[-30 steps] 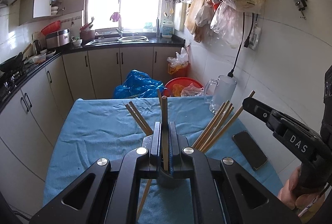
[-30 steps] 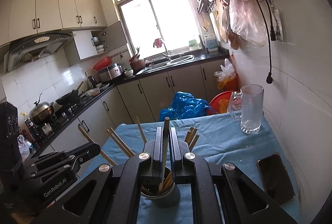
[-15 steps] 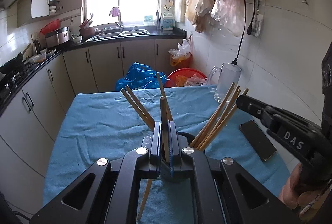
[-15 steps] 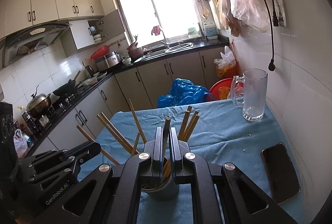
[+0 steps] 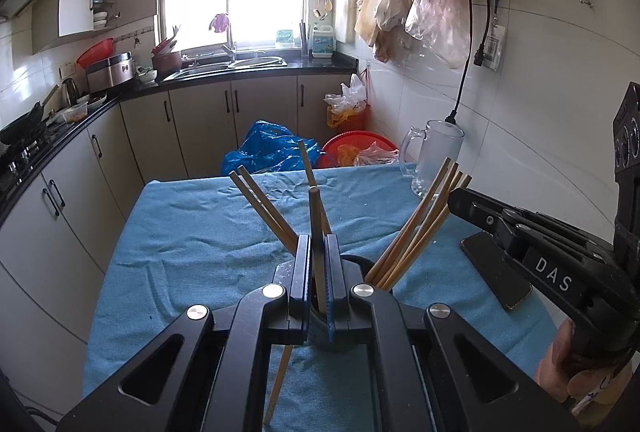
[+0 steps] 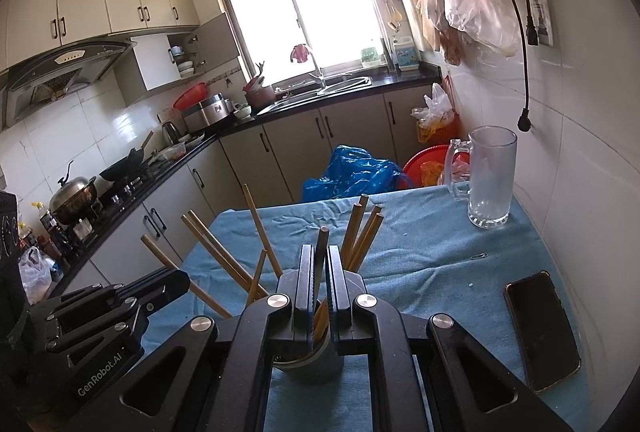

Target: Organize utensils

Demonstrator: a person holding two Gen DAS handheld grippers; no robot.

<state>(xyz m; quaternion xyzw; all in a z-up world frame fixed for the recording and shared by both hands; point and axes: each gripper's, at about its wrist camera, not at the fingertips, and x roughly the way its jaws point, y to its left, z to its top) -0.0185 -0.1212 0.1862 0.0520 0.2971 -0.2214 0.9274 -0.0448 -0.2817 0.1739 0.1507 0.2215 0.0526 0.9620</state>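
Observation:
A dark grey holder cup stands on the blue table cloth, with several wooden chopsticks fanned out of it. My left gripper is shut on one upright chopstick just over the cup's rim. My right gripper is shut on another chopstick above the same cup. One chopstick lies on the cloth under the left gripper. Each gripper shows in the other's view, the right one and the left one.
A glass mug stands at the table's far right by the tiled wall. A black phone lies on the cloth at the right. Counters, a stove and a sink line the left and back. Bags and a red basin sit beyond the table.
Both grippers have lowered toward the cup with their chopsticks; the views tilted down and the cup and chopsticks sit lower and closer under the jaws.

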